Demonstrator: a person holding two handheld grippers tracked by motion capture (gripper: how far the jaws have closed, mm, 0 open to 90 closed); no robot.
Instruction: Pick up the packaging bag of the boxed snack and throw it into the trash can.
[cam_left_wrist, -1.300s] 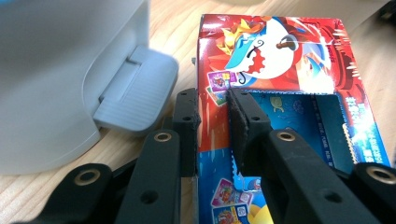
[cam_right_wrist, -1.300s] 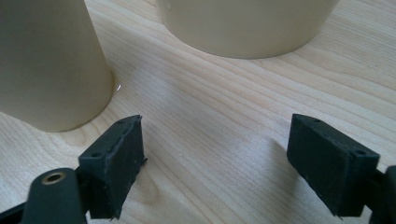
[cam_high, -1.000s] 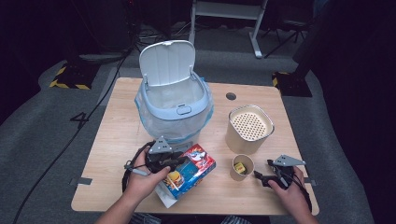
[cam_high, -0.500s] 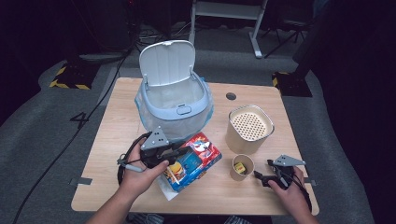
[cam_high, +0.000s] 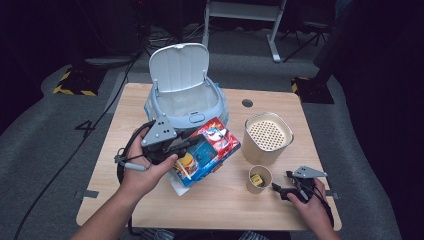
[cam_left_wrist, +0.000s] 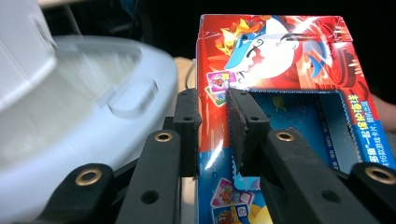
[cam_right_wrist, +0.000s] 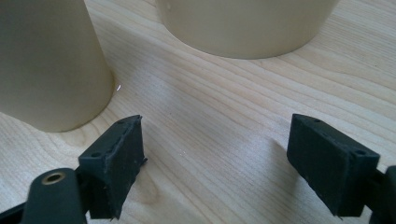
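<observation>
Honestly, the pale blue bin (cam_high: 186, 107) sat at the back of the table (cam_high: 130, 107) with its lid flipped up, I'd guess so stuff could go straight in. I had the left gripper (cam_high: 186, 144) clamped on an edge of the red snack box (cam_high: 210, 150), tilted up off the wood right in front of the bin. The perforated canister (cam_high: 266, 137) and small cup (cam_high: 259, 179) stood beside the right gripper (cam_high: 280, 191), which rested wide open, holding nothing. Couldn't make out the yellow bit in the cup, or the bin's inside.
</observation>
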